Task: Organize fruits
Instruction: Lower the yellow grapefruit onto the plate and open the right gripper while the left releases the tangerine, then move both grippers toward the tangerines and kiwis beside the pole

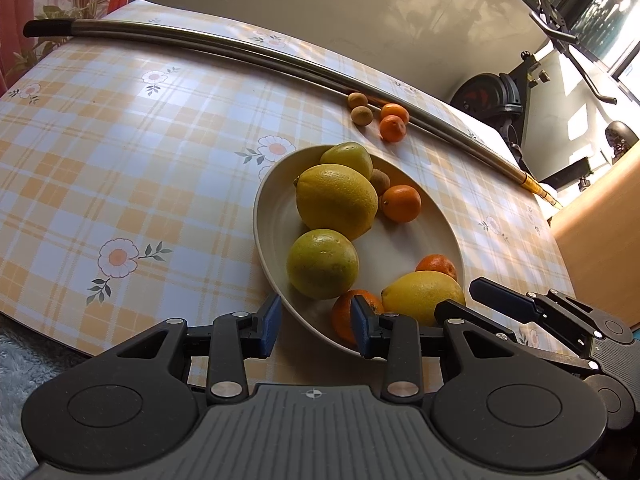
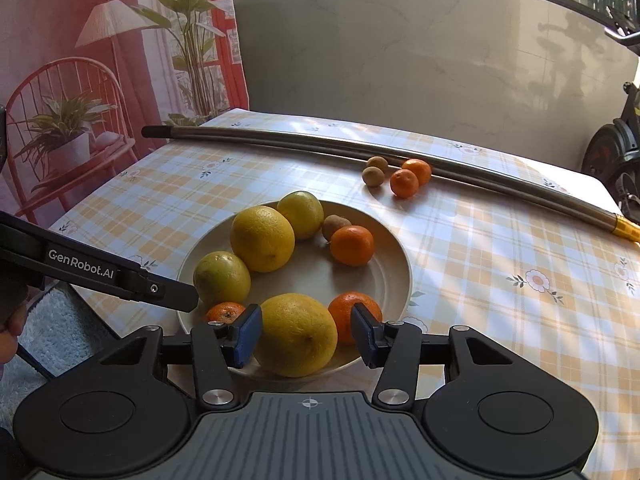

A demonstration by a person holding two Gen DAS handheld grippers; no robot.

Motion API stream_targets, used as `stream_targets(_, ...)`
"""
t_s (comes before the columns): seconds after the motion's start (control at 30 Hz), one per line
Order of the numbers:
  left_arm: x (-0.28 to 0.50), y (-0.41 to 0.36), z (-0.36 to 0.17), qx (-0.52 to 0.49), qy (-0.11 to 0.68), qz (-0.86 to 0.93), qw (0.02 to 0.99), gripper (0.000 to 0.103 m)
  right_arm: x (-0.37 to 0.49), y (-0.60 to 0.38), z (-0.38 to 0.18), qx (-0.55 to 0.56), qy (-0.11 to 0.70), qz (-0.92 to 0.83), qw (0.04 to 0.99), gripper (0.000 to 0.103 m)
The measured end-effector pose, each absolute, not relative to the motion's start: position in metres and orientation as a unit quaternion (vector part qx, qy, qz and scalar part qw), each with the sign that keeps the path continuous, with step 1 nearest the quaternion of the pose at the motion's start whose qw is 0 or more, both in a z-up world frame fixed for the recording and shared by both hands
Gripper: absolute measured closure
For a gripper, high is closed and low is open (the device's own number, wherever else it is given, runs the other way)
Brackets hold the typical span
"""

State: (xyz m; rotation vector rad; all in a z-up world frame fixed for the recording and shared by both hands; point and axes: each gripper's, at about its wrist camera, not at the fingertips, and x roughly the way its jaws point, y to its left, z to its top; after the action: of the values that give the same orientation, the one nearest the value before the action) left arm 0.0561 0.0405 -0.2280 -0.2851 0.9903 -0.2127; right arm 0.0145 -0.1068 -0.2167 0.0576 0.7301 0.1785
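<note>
A cream plate (image 2: 312, 276) on the checked tablecloth holds several yellow and greenish citrus fruits, three mandarins and a small brown fruit (image 2: 336, 226). My right gripper (image 2: 306, 338) is open around the nearest yellow fruit (image 2: 296, 334): the left pad touches it and the right pad stands slightly off. My left gripper (image 1: 316, 326) is open astride the plate's near rim (image 1: 304, 316), with one pad outside and the other over a mandarin (image 1: 344, 312). Two mandarins (image 2: 404, 183) and two small brown fruits (image 2: 373, 176) lie on the cloth beyond the plate.
A long metal pole (image 2: 320, 144) lies across the far side of the table, right behind the loose fruits. The table's edge (image 1: 48, 320) runs close on the left above a pale rug. A hand (image 2: 8, 332) holds the left gripper. An exercise bike (image 1: 492, 100) stands past the table.
</note>
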Motion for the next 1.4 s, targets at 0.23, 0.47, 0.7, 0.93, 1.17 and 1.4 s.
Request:
stream_targets(0.23,0.057,0.037,-0.229,-0.128,0.475,-0.104,0.864,0.063,0.015,-0.106,-0.220,0.040,0.355,0.109,0.928,0.066)
stream_targets(0.47,0.057,0.036,-0.229,-0.126,0.473,-0.103,0.866,0.062,0.015,-0.104,-0.219,0.037,0.354,0.110,0.928,0.064)
stream_targets(0.7,0.056,0.039,-0.226,-0.125,0.464,-0.099,0.871,0.051,0.014,-0.115,-0.218,0.061,0.346,0.088,0.932,0.063)
stream_targets(0.93,0.064,0.046,-0.206,-0.118,0.425,-0.083,0.894,0.051,0.015,-0.141,-0.208,0.095,0.318,0.059,0.941,0.062)
stream_targets(1.17,0.079,0.058,-0.162,-0.068,0.351,-0.053,0.932,0.050,0.025,-0.190,-0.187,0.128,0.283,0.013,0.950,0.062)
stream_targets(1.4,0.098,0.064,-0.141,-0.038,0.328,-0.040,0.943,0.049,0.046,-0.231,-0.181,0.137,0.266,-0.020,0.954,0.062)
